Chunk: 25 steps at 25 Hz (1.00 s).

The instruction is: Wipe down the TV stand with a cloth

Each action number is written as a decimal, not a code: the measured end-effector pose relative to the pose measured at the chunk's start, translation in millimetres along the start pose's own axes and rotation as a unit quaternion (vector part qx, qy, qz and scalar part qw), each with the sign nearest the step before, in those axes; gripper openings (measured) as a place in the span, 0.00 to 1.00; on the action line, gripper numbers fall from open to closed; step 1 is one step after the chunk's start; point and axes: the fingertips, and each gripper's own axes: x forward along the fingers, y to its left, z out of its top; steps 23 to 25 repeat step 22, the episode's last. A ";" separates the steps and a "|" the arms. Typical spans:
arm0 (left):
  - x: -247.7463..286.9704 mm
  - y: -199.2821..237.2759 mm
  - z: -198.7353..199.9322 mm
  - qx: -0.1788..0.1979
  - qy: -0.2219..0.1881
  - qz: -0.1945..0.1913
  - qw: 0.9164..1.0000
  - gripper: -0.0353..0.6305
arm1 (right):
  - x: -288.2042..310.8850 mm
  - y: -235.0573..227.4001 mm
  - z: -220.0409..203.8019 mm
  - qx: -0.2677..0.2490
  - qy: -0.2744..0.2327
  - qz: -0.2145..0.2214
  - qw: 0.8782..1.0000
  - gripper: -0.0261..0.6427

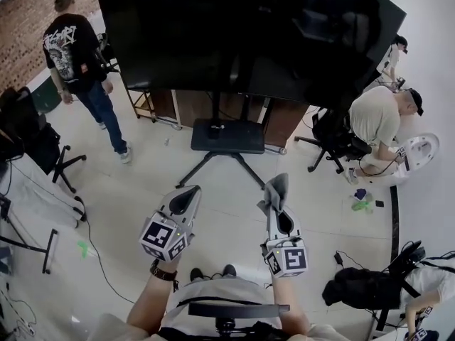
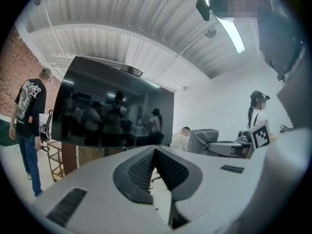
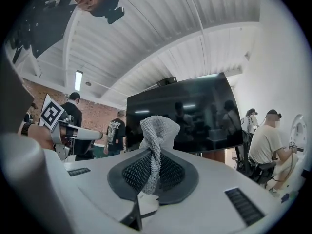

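Observation:
The TV stand [image 1: 227, 136] is a black shelf on splayed legs, on the floor ahead of me under a big dark TV screen [image 1: 242, 27]. The screen also shows ahead in the left gripper view [image 2: 112, 111] and the right gripper view [image 3: 195, 116]. My right gripper [image 1: 274, 209] [image 3: 155, 155] is shut on a grey mesh cloth [image 1: 276, 189] [image 3: 157, 130] that sticks up from its jaws. My left gripper [image 1: 190, 193] [image 2: 155, 151] is shut with nothing in it. Both are held level, well short of the stand.
A person in a black T-shirt [image 1: 75, 48] stands at the far left. Another person [image 1: 377, 116] sits at the right beside an office chair [image 1: 330, 137]. A black chair [image 1: 32, 141] is at the left, a black bag [image 1: 362, 286] at the lower right, and cables lie on the floor.

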 end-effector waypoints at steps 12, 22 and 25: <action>-22.3 -14.6 -3.8 -0.005 -0.004 -0.011 1.000 0.06 | -17.0 20.2 -0.2 0.004 -0.002 -0.007 1.000 0.08; -24.8 -8.3 -13.7 -0.018 0.001 -0.016 1.000 0.06 | -12.6 30.4 -12.2 0.024 0.008 -0.010 1.000 0.08; -24.8 -8.3 -13.7 -0.018 0.001 -0.016 1.000 0.06 | -12.6 30.4 -12.2 0.024 0.008 -0.010 1.000 0.08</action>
